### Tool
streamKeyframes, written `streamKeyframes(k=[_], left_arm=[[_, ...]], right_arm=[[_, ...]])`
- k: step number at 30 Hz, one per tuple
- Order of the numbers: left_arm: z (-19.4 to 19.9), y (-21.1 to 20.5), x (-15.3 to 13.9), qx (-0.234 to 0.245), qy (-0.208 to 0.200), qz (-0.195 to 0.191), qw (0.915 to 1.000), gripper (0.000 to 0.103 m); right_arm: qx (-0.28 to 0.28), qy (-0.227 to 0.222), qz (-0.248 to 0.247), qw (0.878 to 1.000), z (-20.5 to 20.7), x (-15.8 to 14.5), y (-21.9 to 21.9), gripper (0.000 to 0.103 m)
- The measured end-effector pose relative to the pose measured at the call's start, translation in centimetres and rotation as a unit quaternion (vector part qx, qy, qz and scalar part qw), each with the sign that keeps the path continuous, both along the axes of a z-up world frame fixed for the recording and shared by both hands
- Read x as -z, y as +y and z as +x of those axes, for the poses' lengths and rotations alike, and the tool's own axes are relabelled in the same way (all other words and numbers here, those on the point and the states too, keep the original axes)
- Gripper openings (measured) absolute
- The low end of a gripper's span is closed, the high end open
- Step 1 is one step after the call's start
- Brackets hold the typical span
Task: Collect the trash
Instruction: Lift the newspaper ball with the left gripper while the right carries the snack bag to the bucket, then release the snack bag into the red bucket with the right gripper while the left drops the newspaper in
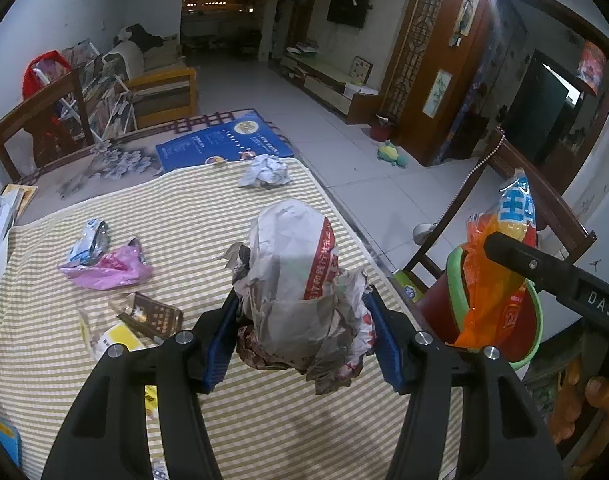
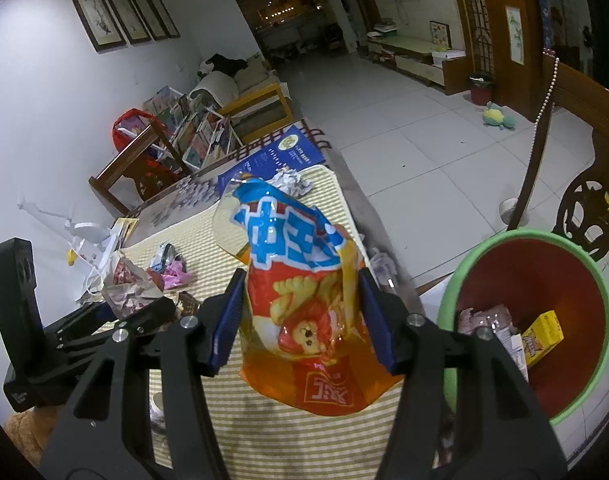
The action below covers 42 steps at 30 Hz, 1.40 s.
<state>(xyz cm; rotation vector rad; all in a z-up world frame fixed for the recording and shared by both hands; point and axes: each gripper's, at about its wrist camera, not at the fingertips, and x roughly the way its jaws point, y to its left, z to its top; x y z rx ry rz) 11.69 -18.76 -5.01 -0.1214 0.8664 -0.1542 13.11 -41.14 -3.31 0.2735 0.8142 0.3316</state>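
Note:
My left gripper (image 1: 302, 334) is shut on a crumpled white paper bag with a red stripe (image 1: 294, 276), held above the striped tablecloth (image 1: 184, 216). My right gripper (image 2: 300, 316) is shut on an orange and blue snack bag (image 2: 300, 300), held over the table's right edge beside the red bin with a green rim (image 2: 592, 264). The bin holds a yellow box (image 2: 542, 336) and other wrappers. In the left wrist view the bin (image 1: 534, 344) and snack bag (image 1: 500, 280) show at the right.
On the cloth lie a pink wrapper (image 1: 108, 266), a silver-blue wrapper (image 1: 89, 240), a brown packet (image 1: 152, 316), a yellow-white packet (image 1: 112, 340) and a crumpled paper ball (image 1: 264, 172) at the far edge. A blue booklet (image 1: 224, 144) lies beyond. Wooden chairs (image 1: 544, 200) stand at right.

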Motion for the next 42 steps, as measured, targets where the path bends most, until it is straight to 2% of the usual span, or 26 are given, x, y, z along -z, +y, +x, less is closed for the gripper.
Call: streamKeyframes(k=[21,29,35,36,38,39,42], left_arm=[[0.7,-7.4,-0.1,0.024,0.011,0.010,0.9996,0.057],[0.9,-9.3,-0.3,0.027,0.010,0.013,0.9995,0.058],[1.7,-12.4,0.2,0.052,0.019,0.018,0.9983,0.058],[1.9,-12.8,0.3,0.057,0.021,0.019,0.9980,0.058],[2.2,-14.0,0.5,0.070,0.025,0.021,0.9970,0.058],[2.4,-14.8,0.7,0.079,0.026,0.022,0.9963,0.058],[2.8,-17.3,1.0,0.112,0.027,0.023,0.9931,0.058]], right_arm=[[0.028,0.012,0.023,0.999,1.2,1.3,-7.2,0.054],[0.070,0.038,0.007,0.997,1.6,3.2,-11.8,0.054],[0.112,0.062,0.008,0.992,1.3,5.1,-15.6,0.055],[0.119,0.063,0.005,0.991,1.2,5.3,-15.9,0.057],[0.136,0.068,-0.011,0.988,1.0,5.6,-16.7,0.069],[0.142,0.069,-0.013,0.987,0.9,5.7,-17.1,0.081],[0.163,0.062,-0.004,0.985,0.0,5.6,-19.0,0.085]])
